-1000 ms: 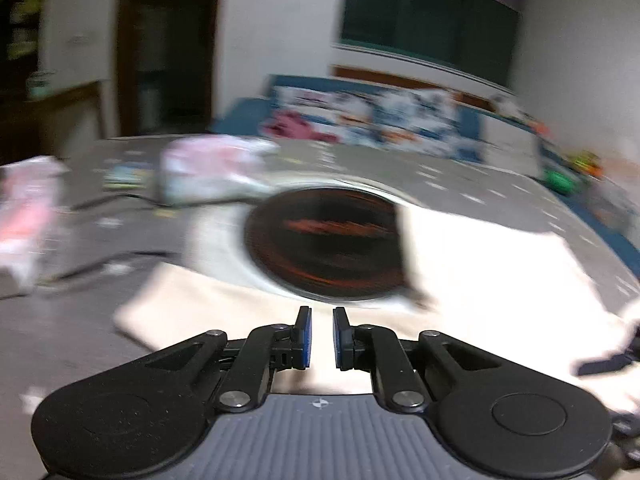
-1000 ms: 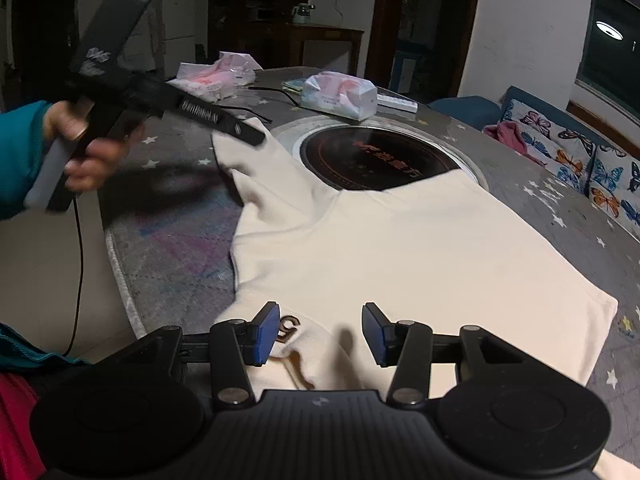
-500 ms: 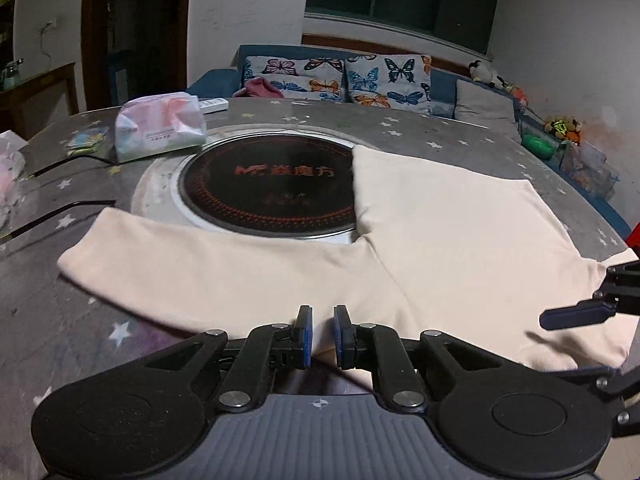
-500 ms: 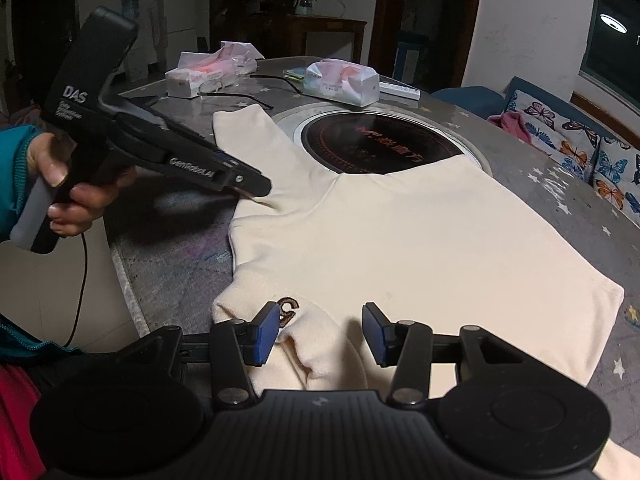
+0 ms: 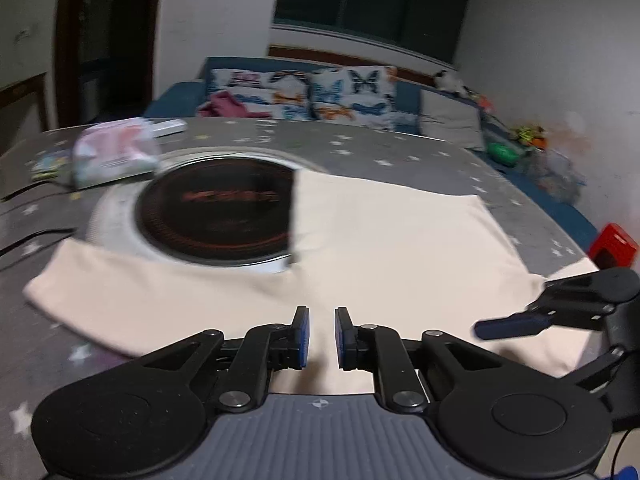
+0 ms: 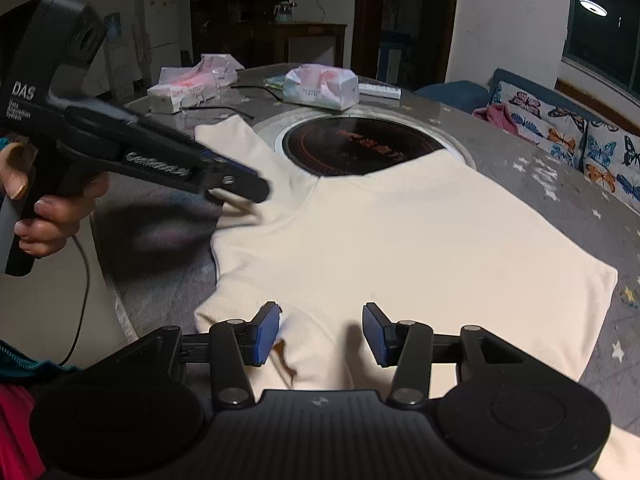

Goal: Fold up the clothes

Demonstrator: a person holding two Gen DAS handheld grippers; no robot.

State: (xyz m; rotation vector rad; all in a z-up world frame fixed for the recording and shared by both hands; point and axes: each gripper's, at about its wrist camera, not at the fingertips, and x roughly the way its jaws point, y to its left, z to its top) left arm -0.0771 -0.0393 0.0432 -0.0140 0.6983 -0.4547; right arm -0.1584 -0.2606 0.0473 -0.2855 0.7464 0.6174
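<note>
A cream long-sleeved top (image 5: 400, 248) (image 6: 400, 240) lies flat on the grey starred table (image 6: 560, 184). One sleeve (image 5: 140, 300) (image 6: 232, 140) stretches out past the hob rim. My left gripper (image 5: 322, 336) (image 6: 256, 196) hovers low where that sleeve meets the body. Its pads stand a narrow gap apart with nothing visibly pinched between them. My right gripper (image 6: 320, 334) (image 5: 516, 340) is open over the near collar edge. The cloth rises in a small ridge between its pads, loose. A hand holds the left gripper's handle.
A round black induction hob (image 5: 216, 216) (image 6: 360, 144) is set in the table, partly under the top. Two tissue packs (image 6: 320, 86) (image 6: 188, 88) and a black cable (image 6: 224, 108) lie beyond it. The table edge (image 6: 116, 280) runs at left, and a cushioned sofa (image 5: 320, 92) stands behind.
My left gripper swung over the sleeve and came down toward where sleeve meets body. The right gripper has stayed put with the same opening.
</note>
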